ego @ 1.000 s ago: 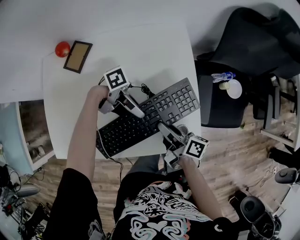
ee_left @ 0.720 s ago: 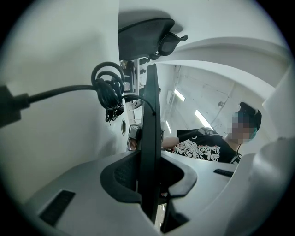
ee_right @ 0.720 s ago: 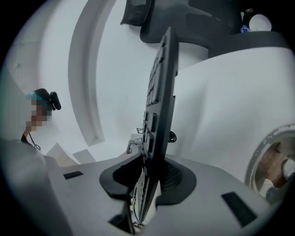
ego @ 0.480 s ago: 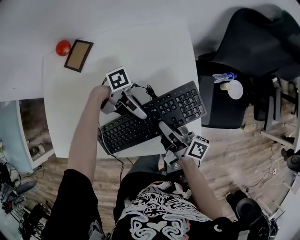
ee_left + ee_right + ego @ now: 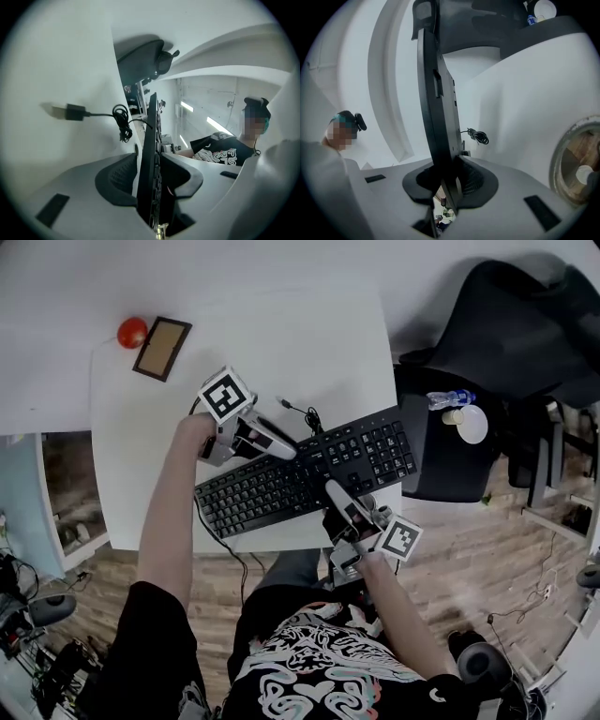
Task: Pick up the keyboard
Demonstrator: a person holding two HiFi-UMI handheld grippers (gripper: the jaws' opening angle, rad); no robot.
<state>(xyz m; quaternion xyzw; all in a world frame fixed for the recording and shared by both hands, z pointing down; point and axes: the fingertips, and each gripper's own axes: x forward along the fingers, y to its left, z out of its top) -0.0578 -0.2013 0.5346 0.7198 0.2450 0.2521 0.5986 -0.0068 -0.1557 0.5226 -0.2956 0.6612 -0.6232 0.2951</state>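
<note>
The black keyboard (image 5: pixel 361 454) is off the white table (image 5: pixel 281 334), tilted, held by both grippers. My left gripper (image 5: pixel 286 448) clasps its far long edge. Its jaws have just been opening a little, and in the left gripper view the keyboard (image 5: pixel 151 140) still stands edge-on between the pads of that gripper (image 5: pixel 152 180). My right gripper (image 5: pixel 333 488) holds the near long edge. Its jaws have just been closing, and in the right gripper view they (image 5: pixel 450 180) pinch the keyboard (image 5: pixel 433 93). The keyboard's cable (image 5: pixel 302 412) trails loose, with a USB plug (image 5: pixel 70 111) at its end.
A red ball (image 5: pixel 131 332) and a brown framed board (image 5: pixel 161 349) lie at the table's far left. Right of the table stand a black chair (image 5: pixel 525 324) and a dark seat carrying a bottle (image 5: pixel 448 397) and a white cup (image 5: pixel 473 423). The table's near edge runs just under the keyboard.
The right gripper's jaws closed on the keyboard's near edge. Both grippers rose and the keyboard came up off the table, turning slightly. The cable's coil shifted right with it.
</note>
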